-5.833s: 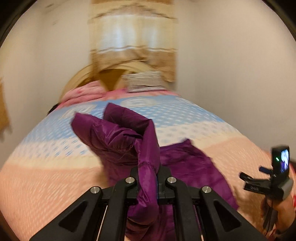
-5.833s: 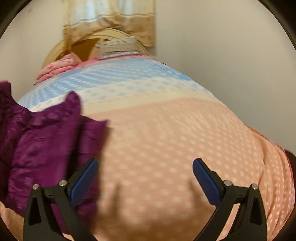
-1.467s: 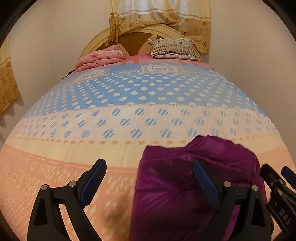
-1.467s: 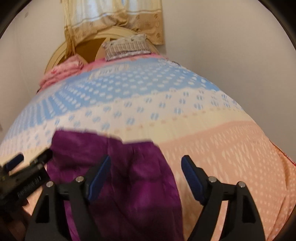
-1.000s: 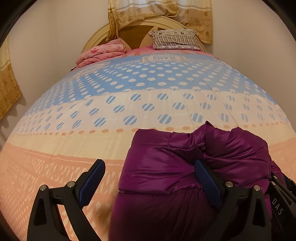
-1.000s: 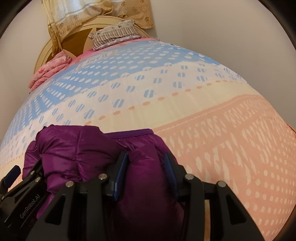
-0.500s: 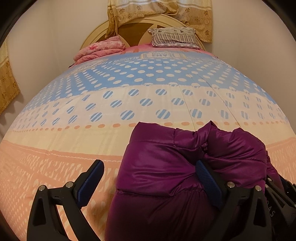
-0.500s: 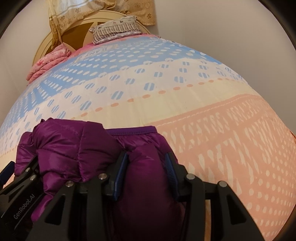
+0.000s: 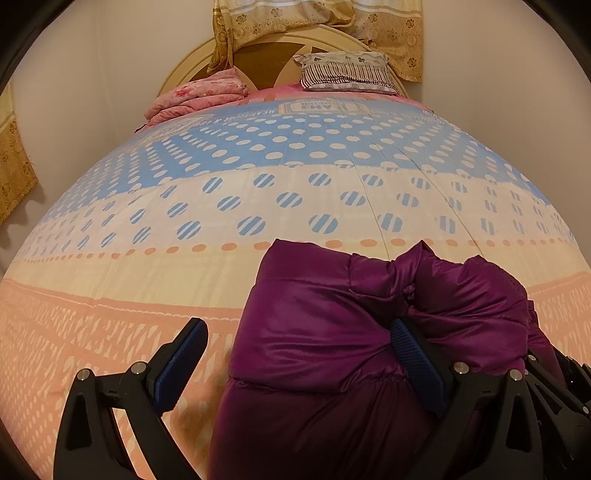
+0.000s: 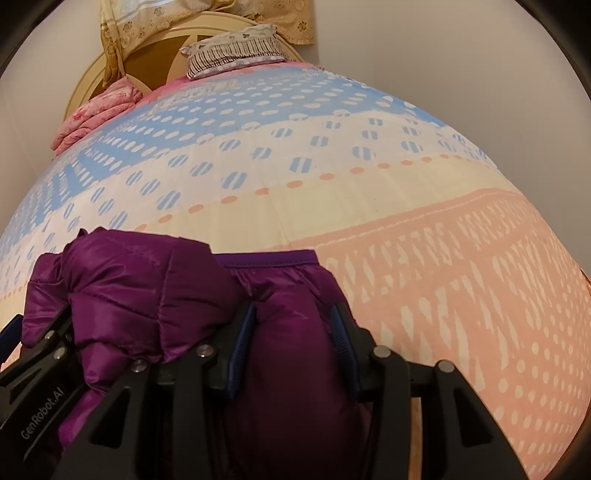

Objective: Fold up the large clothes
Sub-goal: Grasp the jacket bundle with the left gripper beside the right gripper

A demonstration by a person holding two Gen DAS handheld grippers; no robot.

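Right gripper (image 10: 293, 332) clamped narrow on a thick fold of the purple puffer jacket (image 10: 288, 369), both blue pads pressed into the fabric. Left gripper (image 9: 299, 350) stood wide: right-hand pad buried against a jacket fold, left-hand pad clear over bare bedspread (image 9: 110, 314), no pinch. Jacket lay bunched on the near, peach band of the spread, bulk between and to the right of the left tongs, spilling left of the right tongs. Further back: folded pink blanket (image 9: 199, 96), striped pillow (image 9: 347, 72), rounded headboard (image 9: 269, 70), yellow curtain (image 9: 314, 22).
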